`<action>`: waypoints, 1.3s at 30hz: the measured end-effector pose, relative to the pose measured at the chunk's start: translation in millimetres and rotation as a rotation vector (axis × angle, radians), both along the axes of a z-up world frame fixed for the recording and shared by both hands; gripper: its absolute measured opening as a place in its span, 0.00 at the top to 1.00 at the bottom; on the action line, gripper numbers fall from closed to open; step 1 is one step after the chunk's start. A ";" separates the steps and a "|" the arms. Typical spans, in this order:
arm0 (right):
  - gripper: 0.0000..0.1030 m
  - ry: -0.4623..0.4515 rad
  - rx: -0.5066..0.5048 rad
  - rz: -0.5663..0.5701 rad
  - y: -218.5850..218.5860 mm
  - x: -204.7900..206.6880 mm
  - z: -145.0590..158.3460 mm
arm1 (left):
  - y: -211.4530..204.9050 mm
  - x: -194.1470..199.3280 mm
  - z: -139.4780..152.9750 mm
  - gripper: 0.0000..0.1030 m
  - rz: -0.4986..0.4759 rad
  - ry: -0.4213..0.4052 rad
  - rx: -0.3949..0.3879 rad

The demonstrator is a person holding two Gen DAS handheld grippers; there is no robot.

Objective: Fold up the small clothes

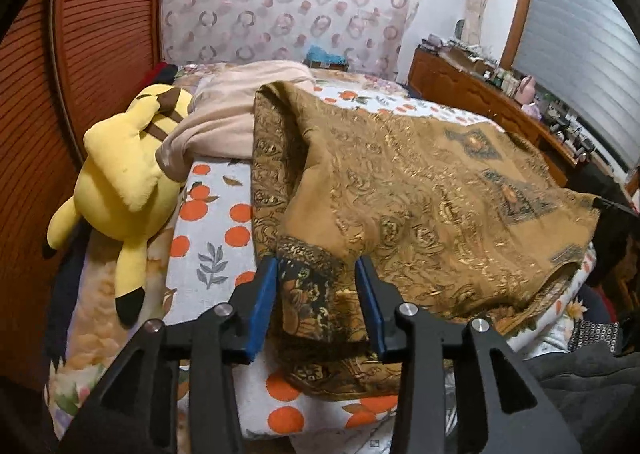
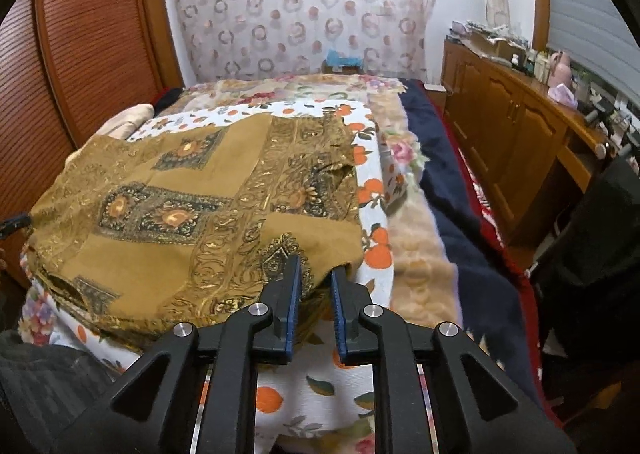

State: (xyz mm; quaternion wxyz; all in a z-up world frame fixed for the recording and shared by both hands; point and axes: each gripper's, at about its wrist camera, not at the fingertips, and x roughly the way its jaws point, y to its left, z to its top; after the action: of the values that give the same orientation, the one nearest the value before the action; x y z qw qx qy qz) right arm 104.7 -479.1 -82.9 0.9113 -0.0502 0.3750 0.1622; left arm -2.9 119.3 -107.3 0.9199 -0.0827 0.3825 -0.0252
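- My left gripper [image 1: 317, 278]: jaws apart, a dark-bordered corner of the garment [image 1: 420, 205] lying between the blue pads [image 1: 264, 302]. The pads stand clear of the cloth on both sides, so I log it as open, not gripping.
- My right gripper [image 2: 316, 274]: jaws parted by a narrow gap, tips at the garment's near right edge. Cloth sits at the tips, but I see no pinch; open.
- Garment: mustard-brown with gold scrollwork and dark floral panels, spread over the bed in a loose fold, its near edge doubled over.
- It lies on a white sheet [image 1: 216, 238] printed with oranges, which covers part of the bed.
- Left view: yellow plush [image 1: 124, 181] beside the sheet, against the wooden panel; beige cloth [image 1: 232, 109] heaped behind the garment.
- Right view: navy blanket [image 2: 452, 189] along the bed's right side, wooden cabinet [image 2: 504, 121] beyond it.
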 end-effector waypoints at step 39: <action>0.38 0.042 -0.126 0.183 182.6 27.5 -69.6 | 3.6 1.9 -35.7 0.56 0.093 0.027 0.037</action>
State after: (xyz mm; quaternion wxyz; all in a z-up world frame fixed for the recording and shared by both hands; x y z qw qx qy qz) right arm 132.3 -296.5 -152.5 0.8797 -0.1381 0.3972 0.2219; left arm -1.0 122.9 -143.0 0.9161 -0.0838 0.3912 0.0259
